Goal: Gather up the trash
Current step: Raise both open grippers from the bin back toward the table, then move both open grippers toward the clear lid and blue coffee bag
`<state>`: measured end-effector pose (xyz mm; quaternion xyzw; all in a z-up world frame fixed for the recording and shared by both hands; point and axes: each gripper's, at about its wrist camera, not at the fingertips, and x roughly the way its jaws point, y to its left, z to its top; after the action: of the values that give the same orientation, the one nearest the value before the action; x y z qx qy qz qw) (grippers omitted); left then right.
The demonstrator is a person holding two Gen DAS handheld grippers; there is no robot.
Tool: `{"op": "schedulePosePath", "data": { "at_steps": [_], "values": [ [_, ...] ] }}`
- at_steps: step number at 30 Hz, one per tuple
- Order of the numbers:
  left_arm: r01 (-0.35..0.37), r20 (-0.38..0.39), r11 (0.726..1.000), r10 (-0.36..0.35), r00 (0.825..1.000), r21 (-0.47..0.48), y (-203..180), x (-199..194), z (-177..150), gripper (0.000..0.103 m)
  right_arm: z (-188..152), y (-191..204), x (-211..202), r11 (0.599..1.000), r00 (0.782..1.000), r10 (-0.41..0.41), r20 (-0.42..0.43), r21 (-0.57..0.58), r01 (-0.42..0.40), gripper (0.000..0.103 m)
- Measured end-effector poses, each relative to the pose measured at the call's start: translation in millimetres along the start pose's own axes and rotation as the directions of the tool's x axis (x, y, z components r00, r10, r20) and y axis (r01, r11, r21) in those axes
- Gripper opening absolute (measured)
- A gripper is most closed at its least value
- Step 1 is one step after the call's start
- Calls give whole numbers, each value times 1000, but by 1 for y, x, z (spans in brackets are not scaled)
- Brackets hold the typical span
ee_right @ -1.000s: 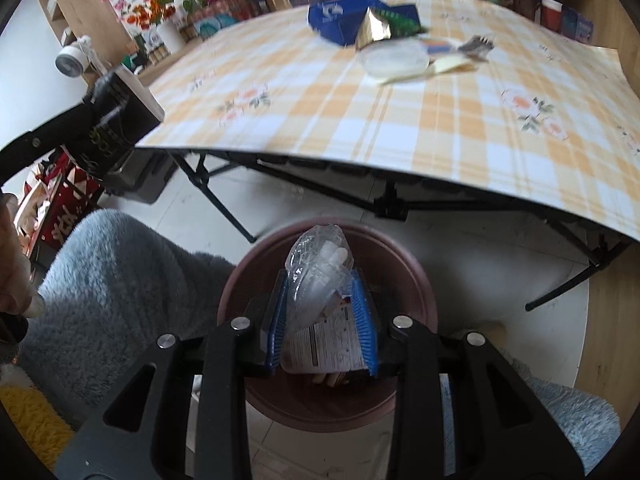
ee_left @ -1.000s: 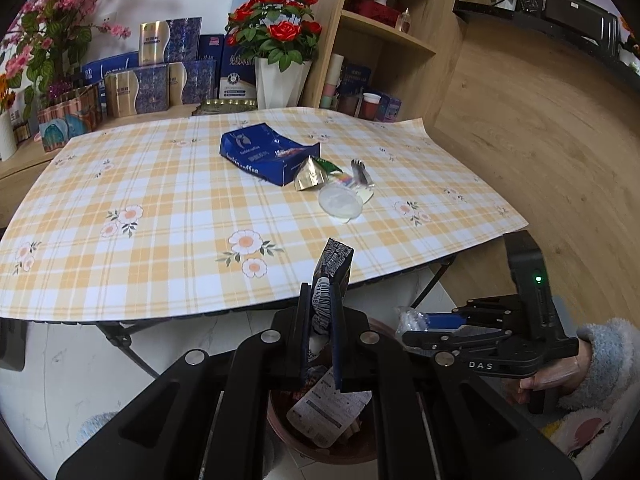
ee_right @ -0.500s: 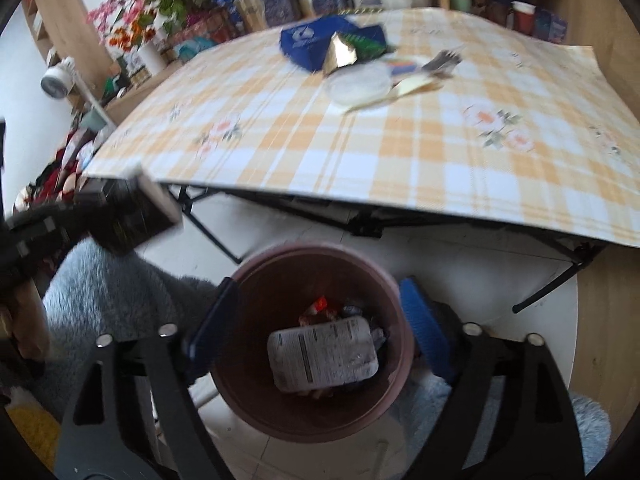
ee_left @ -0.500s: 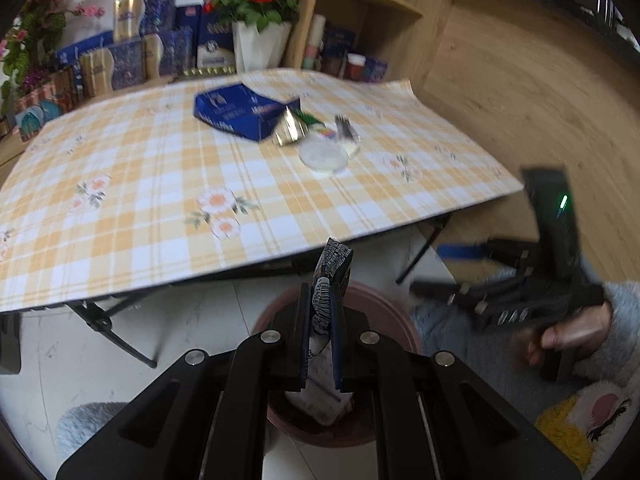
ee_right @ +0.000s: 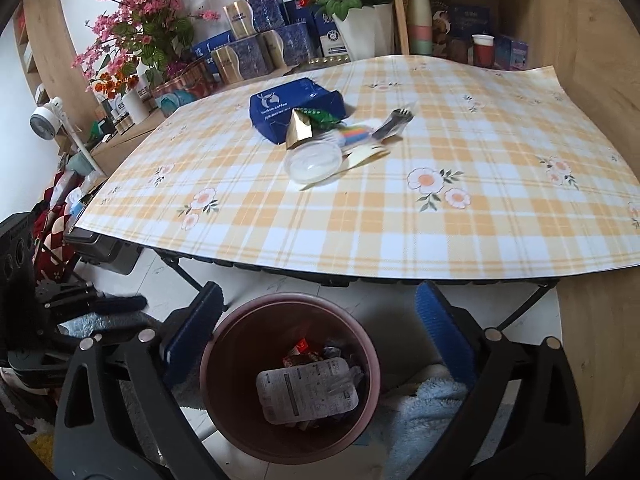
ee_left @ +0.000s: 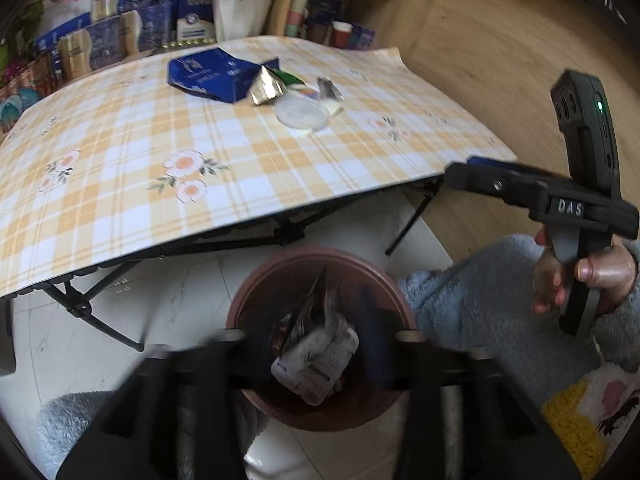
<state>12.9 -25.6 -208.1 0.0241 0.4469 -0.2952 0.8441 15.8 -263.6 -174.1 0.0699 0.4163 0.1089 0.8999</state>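
Observation:
A brown trash bin (ee_left: 320,264) stands on the floor below the table edge; it also shows in the right wrist view (ee_right: 288,308). It holds a white pouch (ee_right: 306,392) and other wrappers. My left gripper (ee_left: 316,344), blurred, is open over the bin, and a dark wrapper (ee_left: 308,304) is dropping between its fingers into the bin. My right gripper (ee_right: 320,320) is open and empty above the bin. On the table lie a blue box (ee_right: 296,108), a gold wrapper (ee_right: 298,132), a clear lid (ee_right: 314,160) and more scraps.
The yellow checked tablecloth (ee_right: 400,216) overhangs a folding table. Boxes, flower vases and a wooden shelf stand behind it. The right gripper's body (ee_left: 560,204) shows at the right in the left wrist view. Blue fleece sleeves flank the bin.
My right gripper opened and dropped its clear plastic into the bin, then rose. My left gripper has opened and let go of the dark wrapper, which is falling into the bin.

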Motion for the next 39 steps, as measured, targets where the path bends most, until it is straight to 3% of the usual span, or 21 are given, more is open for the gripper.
{"op": "schedulePosePath", "data": {
  "at_steps": [4, 7, 23, 39],
  "values": [
    [-21, 55, 999, 22, 998, -32, 7, -10, 7, 80, 2, -2, -2, 1000, 1000, -9, 6, 4, 9, 97],
    [-66, 102, 997, 70, 992, -40, 12, -19, 14, 91, 2, -3, -3, 1000, 1000, -15, 7, 5, 15, 97],
    [-203, 244, 976, 216, 945, -79, 43, -51, 54, 96, 10, -6, -3, 999, 999, -40, 16, 3, 40, 97],
    [-238, 280, 968, 252, 926, -83, 59, -54, 77, 97, 27, -8, 4, 998, 998, -59, 18, -14, 59, 97]
  ]
}}
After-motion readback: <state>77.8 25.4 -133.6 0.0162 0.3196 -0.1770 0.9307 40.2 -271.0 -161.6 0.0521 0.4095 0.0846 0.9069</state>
